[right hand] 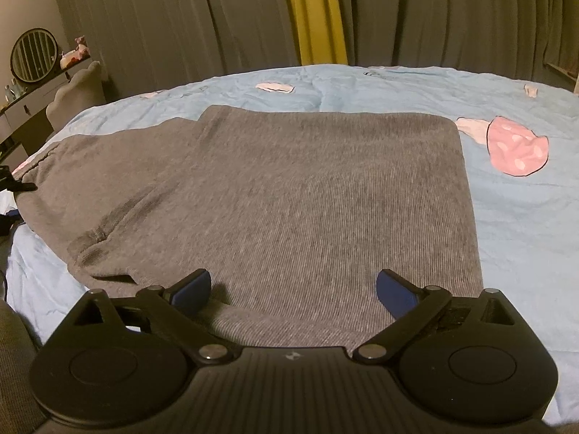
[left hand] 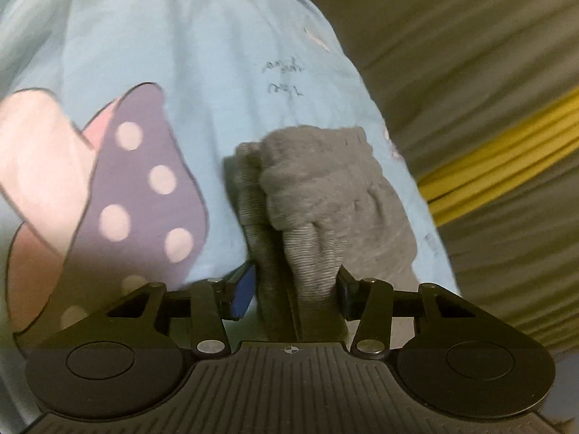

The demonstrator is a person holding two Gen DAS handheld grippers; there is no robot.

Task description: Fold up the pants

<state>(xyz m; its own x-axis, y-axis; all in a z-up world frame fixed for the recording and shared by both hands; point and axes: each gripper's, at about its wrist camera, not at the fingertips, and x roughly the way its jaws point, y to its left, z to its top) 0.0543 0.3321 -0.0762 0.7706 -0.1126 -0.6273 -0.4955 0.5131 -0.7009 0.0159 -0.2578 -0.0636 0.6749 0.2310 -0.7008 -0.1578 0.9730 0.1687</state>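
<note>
Grey ribbed pants (right hand: 275, 195) lie folded flat on the blue bedsheet (right hand: 524, 224). Left gripper (left hand: 295, 285) pinches a bunched-up bit of them; right gripper (right hand: 293, 289) hangs wide open just above.

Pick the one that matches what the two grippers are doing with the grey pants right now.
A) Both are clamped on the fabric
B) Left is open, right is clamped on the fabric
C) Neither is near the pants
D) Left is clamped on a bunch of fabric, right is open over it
D: the left gripper pinches a bunched fold of the grey pants, while the right gripper has its jaws spread wide above the flat fabric.
</note>
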